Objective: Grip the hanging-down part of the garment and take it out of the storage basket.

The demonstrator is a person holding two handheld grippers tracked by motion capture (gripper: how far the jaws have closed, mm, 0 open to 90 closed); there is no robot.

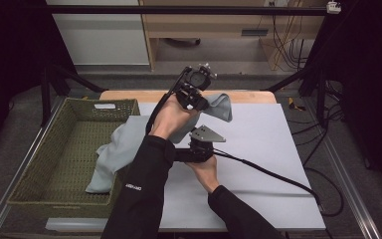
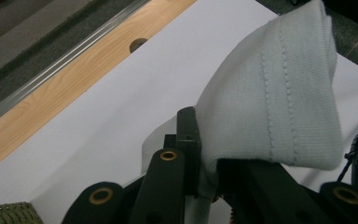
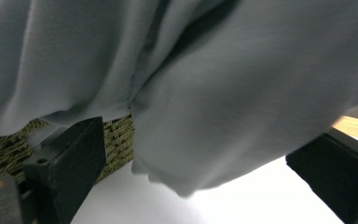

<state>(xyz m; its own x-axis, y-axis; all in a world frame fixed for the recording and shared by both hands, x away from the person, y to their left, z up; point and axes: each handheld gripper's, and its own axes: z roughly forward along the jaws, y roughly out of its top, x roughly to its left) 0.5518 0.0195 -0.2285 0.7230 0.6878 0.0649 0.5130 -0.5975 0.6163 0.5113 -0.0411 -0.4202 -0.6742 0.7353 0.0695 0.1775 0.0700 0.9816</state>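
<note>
A light grey-blue cloth [image 1: 124,144] hangs from my left gripper [image 1: 204,102], which is raised over the back of the white table [image 1: 258,149]. The cloth's lower end trails into the green woven basket [image 1: 30,164]. In the left gripper view that gripper [image 2: 200,154] is shut on the cloth's stitched hem [image 2: 270,93]. My right gripper [image 1: 181,155] sits low, pointing left under the left forearm. In the right gripper view it [image 3: 200,158] is open, with the hanging cloth [image 3: 214,93] draped just above and between its jaws.
The basket stands at the table's left edge, and its weave [image 3: 119,130] shows behind the cloth. A wooden strip [image 1: 129,94] runs along the table's far edge. A black cable [image 1: 273,174] trails right across the table. Black frame bars surround the table.
</note>
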